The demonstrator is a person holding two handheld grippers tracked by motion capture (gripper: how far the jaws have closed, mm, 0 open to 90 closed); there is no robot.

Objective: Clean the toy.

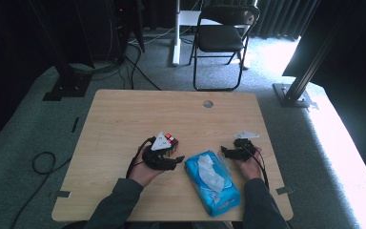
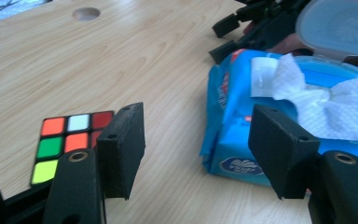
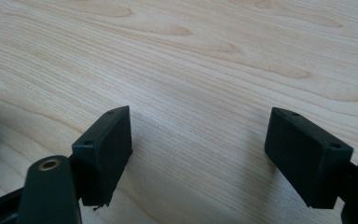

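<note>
A blue pack of wet wipes [image 1: 213, 185] lies on the wooden table [image 1: 124, 119] near the front edge. Its lid [image 2: 345, 23] is flipped up and a white wipe [image 2: 317, 93] sticks out. A scrambled colour cube [image 1: 171, 141] sits just left of the pack, also in the left gripper view [image 2: 70, 140]. My left gripper [image 1: 177, 162] is open, low over the table between cube and pack [image 2: 200, 140]. My right gripper [image 1: 225, 152] is open to the right of the pack, over bare wood [image 3: 200, 144]. Nothing is between either pair of jaws.
A round cable hole [image 1: 208, 103] sits near the table's far edge. A black folding chair [image 1: 221, 38] stands beyond the table, with dark stands [image 1: 69, 81] at both sides and a cable [image 1: 43, 162] on the carpet to the left.
</note>
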